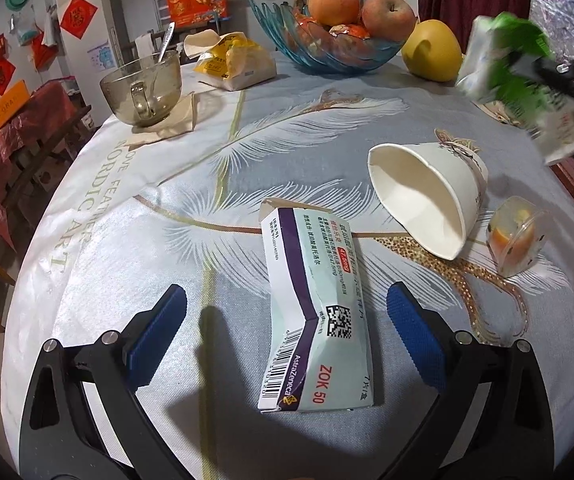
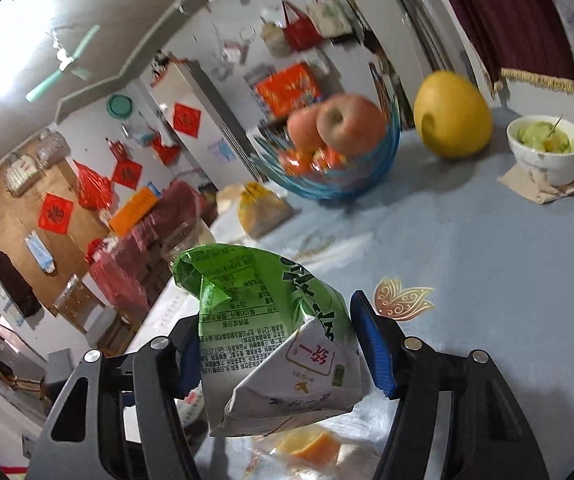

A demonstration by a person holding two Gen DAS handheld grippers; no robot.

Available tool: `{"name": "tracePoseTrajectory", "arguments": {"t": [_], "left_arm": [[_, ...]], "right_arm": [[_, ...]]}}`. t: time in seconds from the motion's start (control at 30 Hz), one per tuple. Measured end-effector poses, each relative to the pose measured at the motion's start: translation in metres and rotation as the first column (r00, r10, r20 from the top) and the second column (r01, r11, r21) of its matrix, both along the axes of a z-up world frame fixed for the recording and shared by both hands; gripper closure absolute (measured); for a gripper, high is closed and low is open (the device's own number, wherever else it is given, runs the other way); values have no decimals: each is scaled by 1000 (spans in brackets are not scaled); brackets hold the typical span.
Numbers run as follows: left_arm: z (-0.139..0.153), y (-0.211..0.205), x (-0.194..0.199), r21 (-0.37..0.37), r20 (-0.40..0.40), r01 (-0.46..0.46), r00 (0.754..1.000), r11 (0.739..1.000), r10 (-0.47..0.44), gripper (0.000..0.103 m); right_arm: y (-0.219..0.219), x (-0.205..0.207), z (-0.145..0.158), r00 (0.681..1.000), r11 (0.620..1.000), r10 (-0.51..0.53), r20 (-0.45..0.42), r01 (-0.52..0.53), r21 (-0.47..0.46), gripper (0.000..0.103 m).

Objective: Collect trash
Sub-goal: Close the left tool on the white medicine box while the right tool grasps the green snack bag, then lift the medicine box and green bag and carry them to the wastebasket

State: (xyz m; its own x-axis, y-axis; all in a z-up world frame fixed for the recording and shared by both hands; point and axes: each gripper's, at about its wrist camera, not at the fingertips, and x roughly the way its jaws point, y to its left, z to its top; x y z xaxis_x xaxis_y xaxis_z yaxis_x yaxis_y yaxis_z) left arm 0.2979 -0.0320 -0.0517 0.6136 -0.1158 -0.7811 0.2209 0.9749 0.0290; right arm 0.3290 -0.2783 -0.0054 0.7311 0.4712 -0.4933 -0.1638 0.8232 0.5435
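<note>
A crushed medicine box (image 1: 315,312) lies on the feather-print tablecloth (image 1: 135,216), between the open blue-padded fingers of my left gripper (image 1: 287,336), which hovers just above it. A tipped white paper cup (image 1: 427,196) lies beyond it, and a small clear plastic cup (image 1: 515,236) with orange bits stands to its right. My right gripper (image 2: 279,344) is shut on a crumpled green and white drink carton (image 2: 271,332) and holds it above the table. The carton also shows blurred at the upper right of the left wrist view (image 1: 523,80).
A blue glass fruit bowl (image 1: 327,44) with apples, a yellow pomelo (image 1: 433,50), a glass mug with a spoon (image 1: 143,88) and a yellow snack bag (image 1: 231,60) stand at the far side. A white bowl of green food (image 2: 547,148) sits on a napkin.
</note>
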Motion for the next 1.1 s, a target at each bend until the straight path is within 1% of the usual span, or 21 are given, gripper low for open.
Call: {"name": "tracePoseTrajectory", "arguments": {"t": [0.07, 0.13, 0.17, 0.2, 0.23, 0.27, 0.3, 0.33, 0.37, 0.43, 0.5, 0.57, 0.77, 0.87, 0.9, 1.03, 1.1], "left_arm": [[0, -2, -1, 3, 4, 9, 1000, 1000, -9, 7], [1, -3, -2, -3, 10, 24, 1000, 1000, -24, 12], [2, -3, -3, -6, 9, 30, 999, 1000, -30, 19], [2, -4, -3, -10, 6, 37, 999, 999, -37, 28], [1, -3, -2, -17, -2, 41, 999, 999, -41, 33], [0, -3, -1, -26, -9, 44, 999, 999, -44, 44], [-1, -1, 0, -42, -19, 46, 999, 998, -47, 51], [0, 0, 0, -50, -16, 40, 999, 998, -41, 55], [1, 3, 0, -72, -14, 44, 999, 996, -45, 58], [4, 6, -3, -102, 5, 42, 999, 994, -42, 58], [9, 8, -8, -127, 40, 54, 998, 990, -49, 58], [11, 6, -11, -121, 60, 61, 997, 991, -54, 58], [15, 7, -14, -121, 73, 56, 996, 991, -47, 58], [17, 9, -19, -127, 81, 48, 996, 991, -38, 58], [19, 11, -23, -140, 87, 45, 996, 989, -33, 58], [28, 20, -44, -176, 118, 33, 993, 984, -13, 58], [32, 25, -57, -181, 126, 20, 992, 983, 3, 58]], "right_arm": [[-1, -7, 2, 1000, 1000, -1, 16, 1, 14, 38], [1, -11, 3, 1000, 1000, 1, 25, -1, 6, 38], [-2, -14, 3, 1000, 1000, 3, 27, -3, 4, 38], [-1, -14, 3, 1000, 1000, 7, 26, -7, 2, 38], [-1, -13, 2, 1000, 1000, 11, 23, -11, 2, 38], [-2, -14, 1, 1000, 1000, 16, 18, -16, 1, 38], [-2, -15, 0, 1000, 1000, 17, 16, -17, -1, 38], [-1, -14, 0, 1000, 1000, 16, 12, -16, -8, 38], [-1, -14, -1, 1000, 1000, 14, 11, -14, -13, 38], [-1, -17, 0, 1000, 1000, 10, 12, -10, -19, 38], [-1, -18, 0, 1000, 1000, 8, 15, -7, -19, 38], [0, -18, 0, 1000, 1000, 9, 13, -9, -18, 38], [3, -29, 1, 1000, 1000, 13, 16, -13, -19, 38], [4, -46, 2, 999, 1000, -4, 32, 5, -28, 38], [4, -49, 2, 999, 999, -8, 35, 9, -33, 38], [9, -88, 5, 998, 999, -7, 57, 10, -48, 38], [11, -105, 8, 998, 999, -12, 67, 16, -45, 38]]}}
